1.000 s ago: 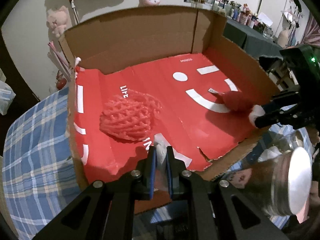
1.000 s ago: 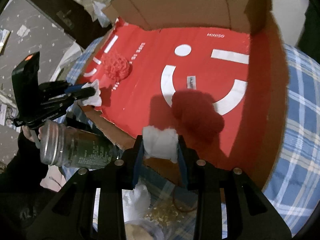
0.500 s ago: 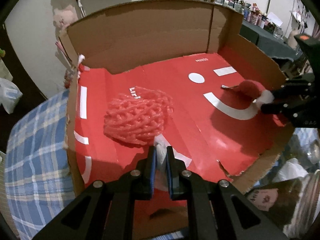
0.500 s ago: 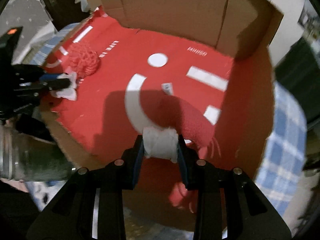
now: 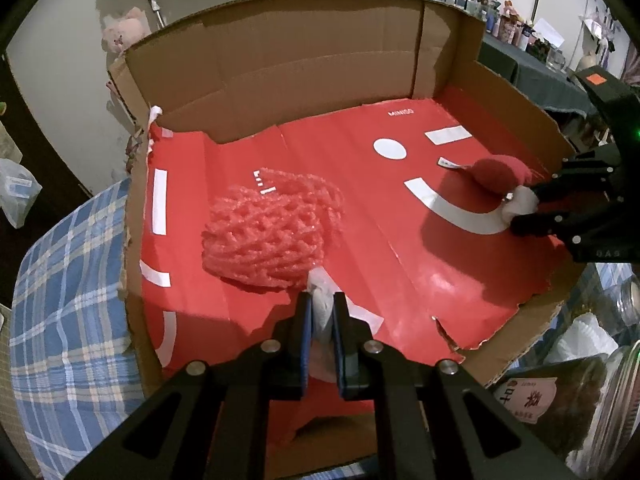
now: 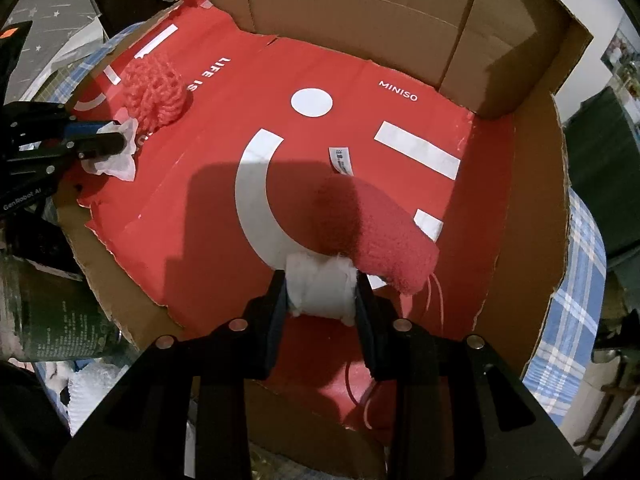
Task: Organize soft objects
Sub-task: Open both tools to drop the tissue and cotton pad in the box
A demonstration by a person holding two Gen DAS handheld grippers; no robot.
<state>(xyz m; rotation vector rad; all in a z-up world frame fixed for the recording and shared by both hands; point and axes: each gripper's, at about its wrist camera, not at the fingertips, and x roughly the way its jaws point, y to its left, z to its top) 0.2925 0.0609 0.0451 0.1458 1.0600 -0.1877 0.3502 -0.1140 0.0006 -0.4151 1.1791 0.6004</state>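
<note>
The left gripper (image 5: 320, 312) is clamped tight on a white tissue-like scrap (image 5: 320, 300) at the near edge of the red foam net (image 5: 268, 232), which lies on the red printed liner (image 5: 360, 240) of an open cardboard box (image 5: 300, 60). The right gripper (image 6: 320, 292) is clamped on the white cuff (image 6: 320, 288) of a red fuzzy sock-like piece (image 6: 368, 232) resting over the liner's white smile mark. The box sits on a blue plaid cloth (image 5: 68, 300); a glass jar (image 5: 580, 392) stands just beyond its torn near wall.
</note>
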